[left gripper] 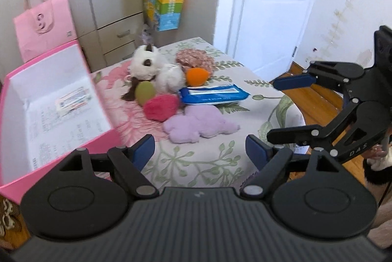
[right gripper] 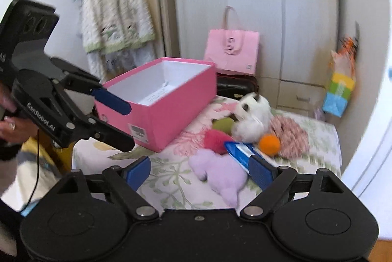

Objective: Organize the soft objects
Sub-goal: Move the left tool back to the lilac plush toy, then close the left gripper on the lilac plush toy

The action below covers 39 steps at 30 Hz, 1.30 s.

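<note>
The box [right gripper: 156, 100] is set on the table [right gripper: 171, 178]. Seen from the right wrist, a pile of soft toys [right gripper: 247, 120] is heaped right of the box, the wipes pack [right gripper: 241, 151] among them. A paper bag [right gripper: 232, 51] is stood behind the box.

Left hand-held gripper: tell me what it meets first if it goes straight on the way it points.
Probably the lilac plush toy, lying just ahead between the open fingers of the left hand-held gripper; depth is uncertain, so the floral cloth might come first.
</note>
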Each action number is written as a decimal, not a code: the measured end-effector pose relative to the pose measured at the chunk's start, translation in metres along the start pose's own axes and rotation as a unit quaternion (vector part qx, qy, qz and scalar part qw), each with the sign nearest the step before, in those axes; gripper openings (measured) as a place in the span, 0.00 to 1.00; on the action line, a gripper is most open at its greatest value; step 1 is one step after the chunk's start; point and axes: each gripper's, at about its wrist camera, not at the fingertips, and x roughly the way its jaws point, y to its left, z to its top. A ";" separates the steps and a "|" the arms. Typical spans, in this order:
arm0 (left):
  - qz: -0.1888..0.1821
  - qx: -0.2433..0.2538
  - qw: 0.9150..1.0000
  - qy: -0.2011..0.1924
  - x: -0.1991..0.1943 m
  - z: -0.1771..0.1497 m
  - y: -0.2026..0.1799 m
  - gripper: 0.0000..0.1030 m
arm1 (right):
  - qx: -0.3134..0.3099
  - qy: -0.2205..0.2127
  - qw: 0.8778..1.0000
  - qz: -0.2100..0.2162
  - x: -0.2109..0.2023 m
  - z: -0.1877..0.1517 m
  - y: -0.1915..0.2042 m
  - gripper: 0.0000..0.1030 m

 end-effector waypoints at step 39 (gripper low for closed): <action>0.020 -0.146 0.987 -0.067 0.133 -0.030 0.025 0.64 | 0.056 -0.051 0.997 -0.033 0.125 -0.067 -0.026 0.75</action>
